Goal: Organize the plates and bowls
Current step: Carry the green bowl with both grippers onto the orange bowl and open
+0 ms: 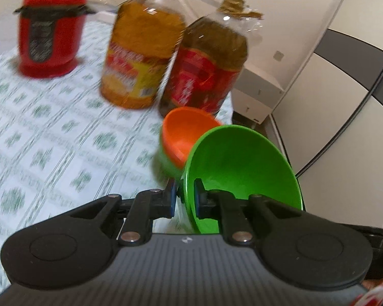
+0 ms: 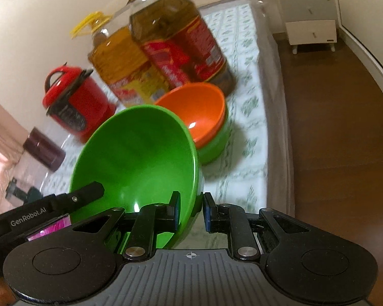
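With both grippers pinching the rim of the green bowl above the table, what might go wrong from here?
1. The green bowl hangs tilted, held only by thin rim pinches from the left gripper and right gripper; it might slip or twist.
2. The two oil bottles stand right behind the orange bowl; a swing forward could knock them.

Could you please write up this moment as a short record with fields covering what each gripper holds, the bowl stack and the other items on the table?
left gripper: shut on the large green bowl, on its rim
right gripper: shut on the same bowl's rim, opposite side
bowl pose: tilted
stack: orange bowl nested in lower green bowl
behind stack: two oil bottles, red cooker
surface: patterned tablecloth
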